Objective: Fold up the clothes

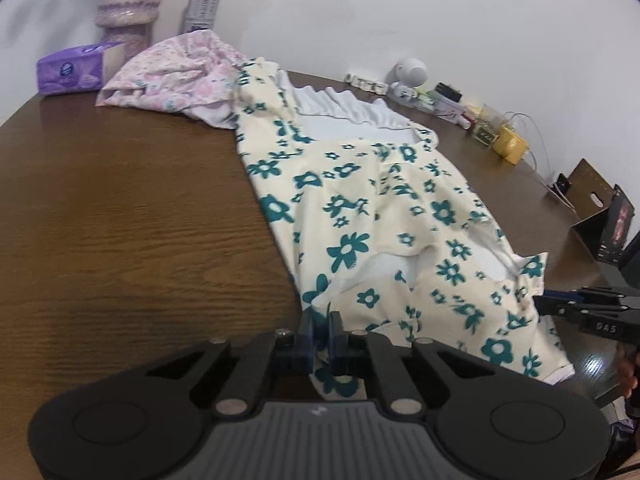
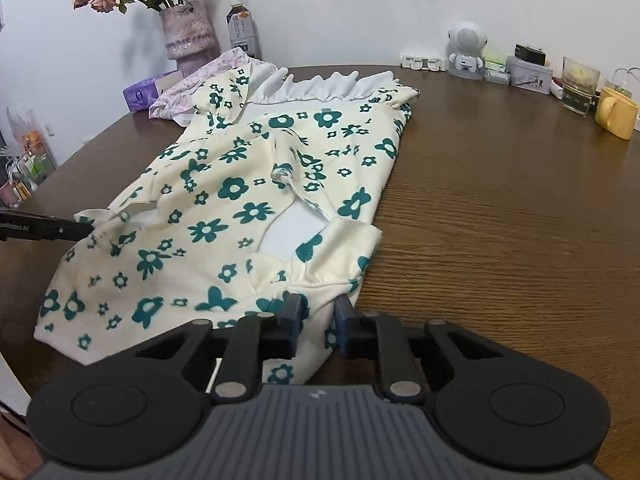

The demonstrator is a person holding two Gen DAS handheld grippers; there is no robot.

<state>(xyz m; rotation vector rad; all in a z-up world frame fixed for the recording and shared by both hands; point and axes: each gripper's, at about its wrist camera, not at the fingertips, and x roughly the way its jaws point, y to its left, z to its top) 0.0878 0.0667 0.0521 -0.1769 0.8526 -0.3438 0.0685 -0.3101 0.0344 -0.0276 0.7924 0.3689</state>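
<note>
A cream garment with teal flowers (image 1: 384,208) lies spread on the brown table (image 1: 120,220), white lining showing at its far end. It also shows in the right wrist view (image 2: 240,200). My left gripper (image 1: 320,320) is shut on the garment's near edge. It shows at the left of the right wrist view (image 2: 86,229), touching a sleeve. My right gripper (image 2: 318,310) is closed on a fold of the garment's near corner. It shows at the right of the left wrist view (image 1: 538,304).
A pink floral cloth (image 1: 180,76) lies bunched behind the garment. A purple tissue box (image 1: 76,68), a vase (image 2: 188,36) and a bottle (image 2: 241,28) stand at the back left. A white speaker (image 2: 466,50), a glass (image 2: 580,84) and a yellow mug (image 2: 616,118) stand at the back right.
</note>
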